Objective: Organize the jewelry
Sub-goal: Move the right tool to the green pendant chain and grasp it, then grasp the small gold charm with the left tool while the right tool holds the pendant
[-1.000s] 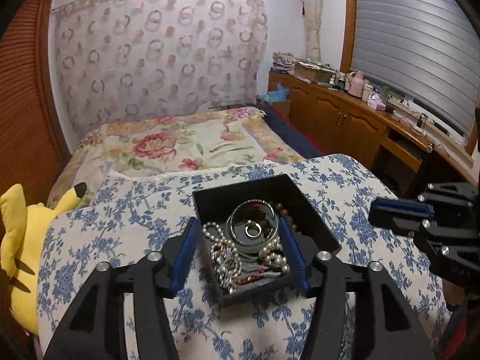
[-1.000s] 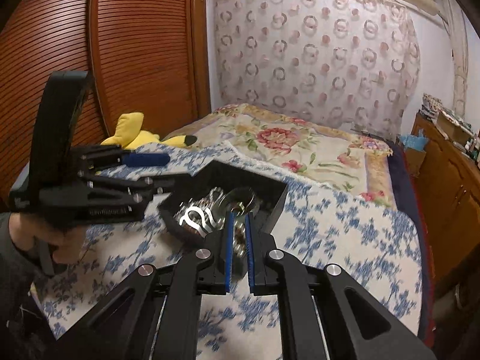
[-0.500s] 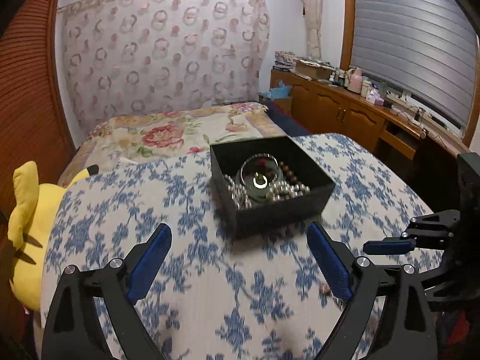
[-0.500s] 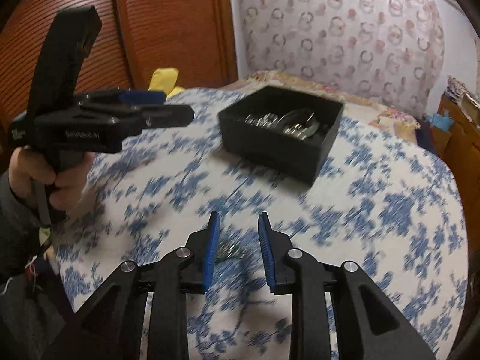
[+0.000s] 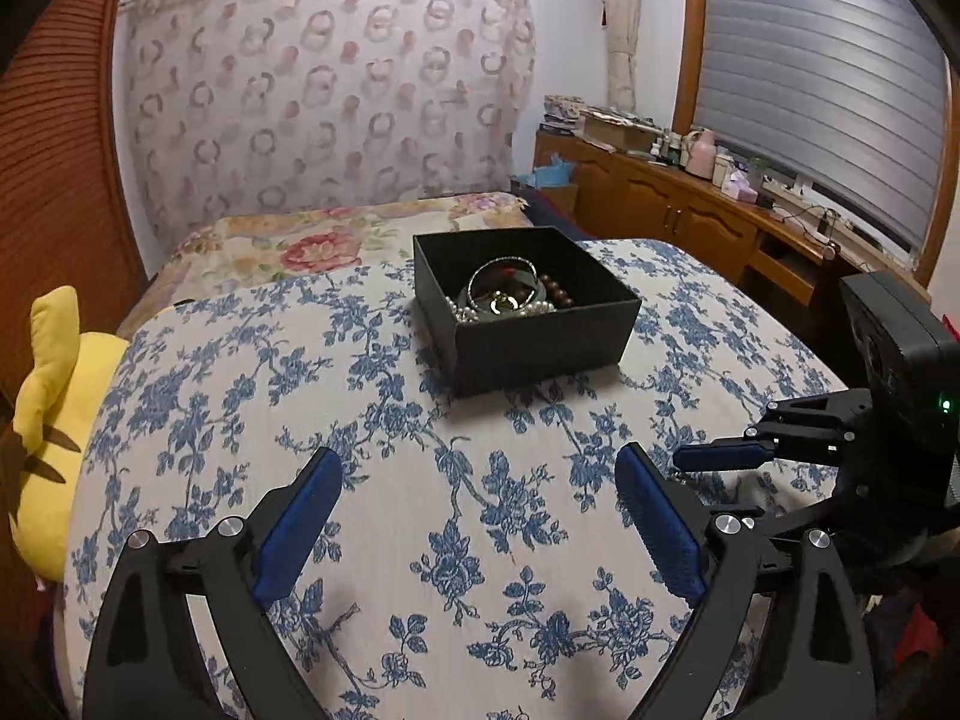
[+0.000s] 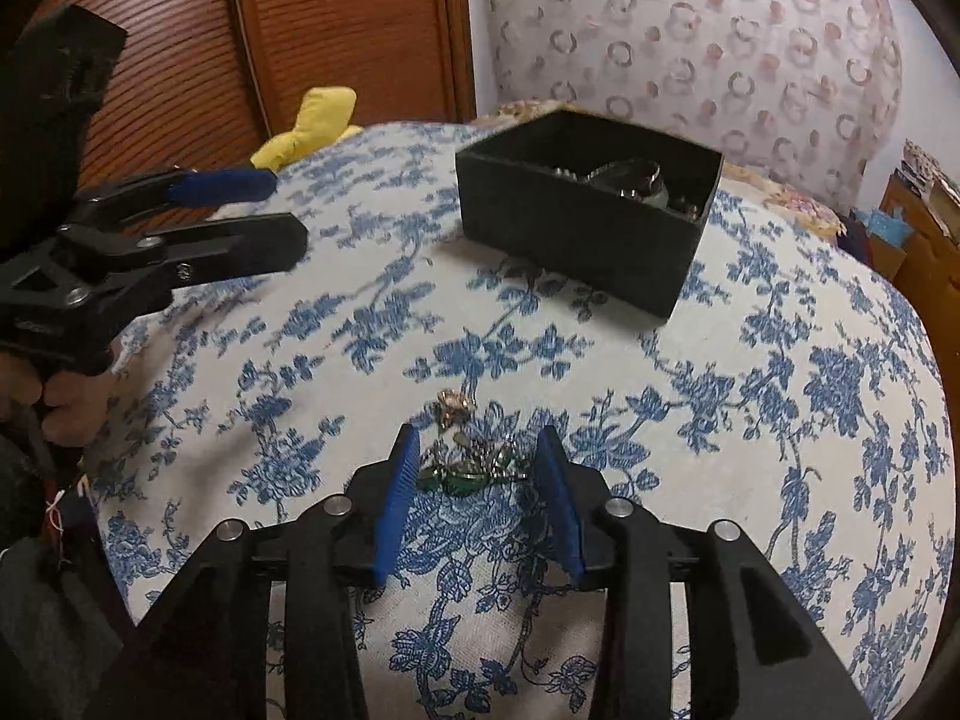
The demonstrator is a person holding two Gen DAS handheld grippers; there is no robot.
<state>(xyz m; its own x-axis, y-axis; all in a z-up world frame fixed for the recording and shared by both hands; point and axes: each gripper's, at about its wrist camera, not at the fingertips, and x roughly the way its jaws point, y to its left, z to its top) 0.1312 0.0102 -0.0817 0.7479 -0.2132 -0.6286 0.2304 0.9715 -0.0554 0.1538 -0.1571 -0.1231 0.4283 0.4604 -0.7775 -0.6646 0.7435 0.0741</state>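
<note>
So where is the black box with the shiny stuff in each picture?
Left wrist view: the black box sits upper middle, beyond the open left gripper.
Right wrist view: the black box sits upper right of middle, beyond the open right gripper.
Shared landmark: the yellow plush toy.

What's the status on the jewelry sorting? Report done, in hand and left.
Done: the black box already holds pearls, a bangle and beads. In hand: nothing; the right claw is open around a small green and gold piece lying on the blue floral cloth. The left claw is open, holding nothing. Left: close on that piece and carry it to the box.
</note>
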